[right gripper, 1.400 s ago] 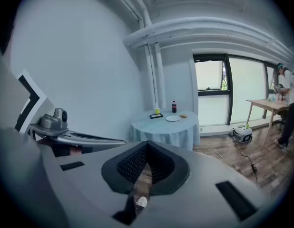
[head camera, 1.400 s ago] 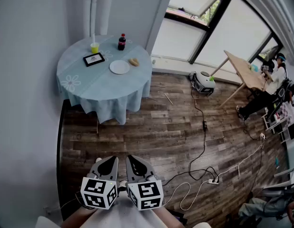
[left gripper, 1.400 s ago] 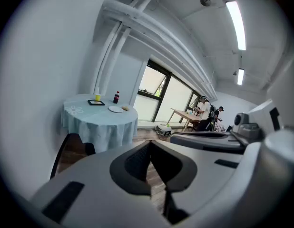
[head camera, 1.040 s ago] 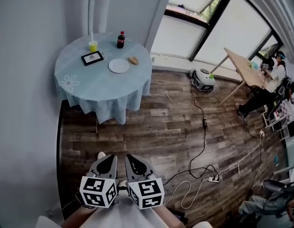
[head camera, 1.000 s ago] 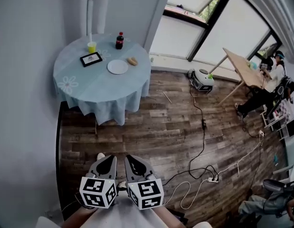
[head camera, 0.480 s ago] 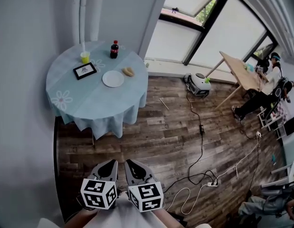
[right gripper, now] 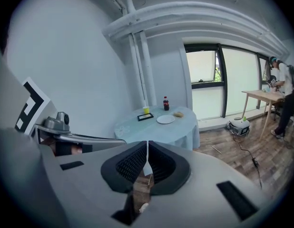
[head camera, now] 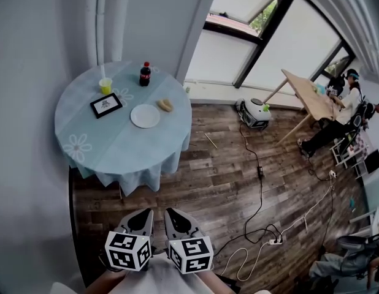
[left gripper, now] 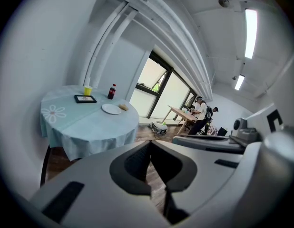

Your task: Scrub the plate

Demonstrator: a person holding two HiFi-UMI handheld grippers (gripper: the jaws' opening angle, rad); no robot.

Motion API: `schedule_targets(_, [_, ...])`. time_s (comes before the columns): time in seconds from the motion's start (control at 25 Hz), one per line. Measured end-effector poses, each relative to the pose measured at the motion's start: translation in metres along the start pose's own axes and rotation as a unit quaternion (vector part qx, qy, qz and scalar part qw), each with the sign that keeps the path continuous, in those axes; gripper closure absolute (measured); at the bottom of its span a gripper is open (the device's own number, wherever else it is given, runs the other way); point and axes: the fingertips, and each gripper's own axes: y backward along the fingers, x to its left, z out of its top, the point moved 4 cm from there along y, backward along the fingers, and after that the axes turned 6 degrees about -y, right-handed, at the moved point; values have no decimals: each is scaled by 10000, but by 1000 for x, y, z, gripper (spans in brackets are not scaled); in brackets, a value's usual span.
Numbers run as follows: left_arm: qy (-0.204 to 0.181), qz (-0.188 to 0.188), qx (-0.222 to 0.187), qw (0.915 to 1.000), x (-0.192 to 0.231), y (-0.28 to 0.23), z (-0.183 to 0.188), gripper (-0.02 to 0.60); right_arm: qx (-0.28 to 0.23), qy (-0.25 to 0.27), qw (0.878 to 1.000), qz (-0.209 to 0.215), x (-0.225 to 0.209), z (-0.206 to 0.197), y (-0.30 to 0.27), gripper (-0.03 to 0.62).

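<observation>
A white plate (head camera: 145, 116) lies on a round table with a light blue cloth (head camera: 110, 149), far ahead of me; it also shows as a small disc, the plate (left gripper: 111, 109) in the left gripper view and the plate (right gripper: 165, 119) in the right one. A tan sponge-like lump (head camera: 165, 105) rests just right of the plate. My left gripper (head camera: 141, 217) and right gripper (head camera: 174, 216) are held side by side close to my body, well short of the table. Both are shut with nothing between the jaws.
On the table also stand a cola bottle (head camera: 144, 74), a yellow cup (head camera: 105, 86) and a black framed picture (head camera: 106, 105). Cables and a power strip (head camera: 275, 241) trail over the wood floor at right. A white round appliance (head camera: 254, 112), a wooden desk (head camera: 306, 90) and seated people are farther right.
The table has shifted left and slightly lower in the head view, so my viewpoint has moved. Both grippers stay shut and together in front of me.
</observation>
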Motion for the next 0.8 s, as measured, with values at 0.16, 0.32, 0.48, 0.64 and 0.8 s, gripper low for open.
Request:
schedule_targets(0.16, [-66, -38, 8, 10000, 22, -8, 14, 574, -2, -4, 10000, 14, 8, 12, -25, 557])
schedule_targets(0.32, [-93, -212, 71, 9997, 42, -15, 23, 574, -102, -63, 9999, -80, 17, 21, -44, 557])
schedule_targets(0.48, [-178, -336, 112, 9992, 63, -17, 33, 574, -145, -206, 9995, -203, 22, 28, -62, 557])
schedule_targets(0.64, [-127, -426, 166, 9989, 81, -18, 36, 574, -164, -166, 9994, -266, 33, 31, -77, 557])
schedule_targets(0.8, [-152, -625, 191, 9977, 89, -21, 41, 574, -190, -265, 9990, -310, 36, 34, -88, 557])
